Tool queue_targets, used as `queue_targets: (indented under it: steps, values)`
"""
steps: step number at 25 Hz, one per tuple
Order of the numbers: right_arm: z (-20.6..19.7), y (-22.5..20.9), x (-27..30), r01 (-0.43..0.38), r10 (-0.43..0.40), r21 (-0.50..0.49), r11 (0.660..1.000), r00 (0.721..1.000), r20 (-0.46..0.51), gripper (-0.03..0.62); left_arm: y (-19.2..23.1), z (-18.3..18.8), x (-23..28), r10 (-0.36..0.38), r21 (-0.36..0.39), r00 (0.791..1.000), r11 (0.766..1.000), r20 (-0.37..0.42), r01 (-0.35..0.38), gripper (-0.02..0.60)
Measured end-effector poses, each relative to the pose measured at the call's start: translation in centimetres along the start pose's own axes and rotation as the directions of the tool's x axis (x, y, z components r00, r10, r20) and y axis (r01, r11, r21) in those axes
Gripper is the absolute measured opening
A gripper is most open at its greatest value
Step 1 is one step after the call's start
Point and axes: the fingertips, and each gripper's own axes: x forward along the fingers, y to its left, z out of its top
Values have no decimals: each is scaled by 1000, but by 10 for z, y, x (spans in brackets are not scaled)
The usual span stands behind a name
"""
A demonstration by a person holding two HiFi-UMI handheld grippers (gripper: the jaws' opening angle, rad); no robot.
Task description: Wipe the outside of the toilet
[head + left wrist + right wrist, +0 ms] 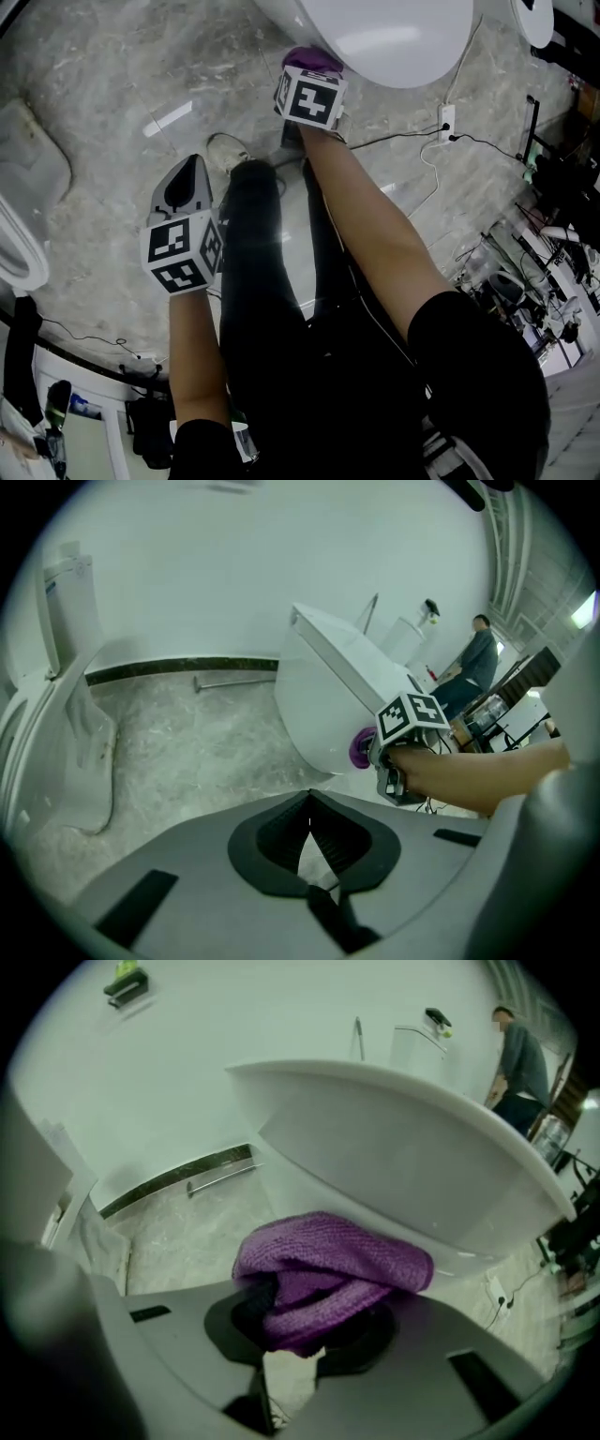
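Toilet [394, 37]: 12 o'clock, mid-wipe, I judge.
My right gripper [302, 1327]: clamps purple cloth [330, 1265].
My left gripper [309, 841]: closed, empty.
Next: sweep sideways.

The cloth [328, 1274] sits between the jaws of the right gripper [309, 1330] and touches the toilet [403, 1157], low on its bowl. The left gripper [309, 829] is to the left, well apart from the toilet, above the floor [112, 103]. A socket [447, 122] is right of the toilet.
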Motion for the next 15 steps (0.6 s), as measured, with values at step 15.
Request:
queue_targets:
  steps: [15]
  values:
    - [33,27,3,13,-17,309,951,1000,10,81,42,67,12,-1,85,1000,996,3,0,8]
